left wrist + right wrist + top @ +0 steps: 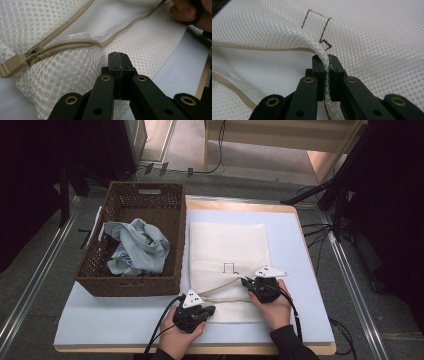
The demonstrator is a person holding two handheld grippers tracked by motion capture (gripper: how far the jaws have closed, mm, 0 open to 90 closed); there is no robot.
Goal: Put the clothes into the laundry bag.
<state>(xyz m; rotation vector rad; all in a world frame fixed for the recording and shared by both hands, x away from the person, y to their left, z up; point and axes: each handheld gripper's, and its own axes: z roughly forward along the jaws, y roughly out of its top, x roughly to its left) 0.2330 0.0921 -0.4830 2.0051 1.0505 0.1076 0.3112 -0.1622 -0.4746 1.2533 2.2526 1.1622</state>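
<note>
The mesh laundry bag (227,265) is soft and light, so hold it by the zipper (75,43) edge. Your right gripper (327,65) pinches a mesh fold at lower centre; your left gripper (120,61) is closed on nothing.

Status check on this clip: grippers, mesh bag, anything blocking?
Left gripper shut, empty, at mesh bag edge. Right gripper shut on bag's mesh. Zipper partly open. Nothing blocking.

white mesh zipped laundry bag (227,255) on bench (300,320) | brown wicker basket (100,282) left of it | crumpled blue cloth (137,247) in basket
</note>
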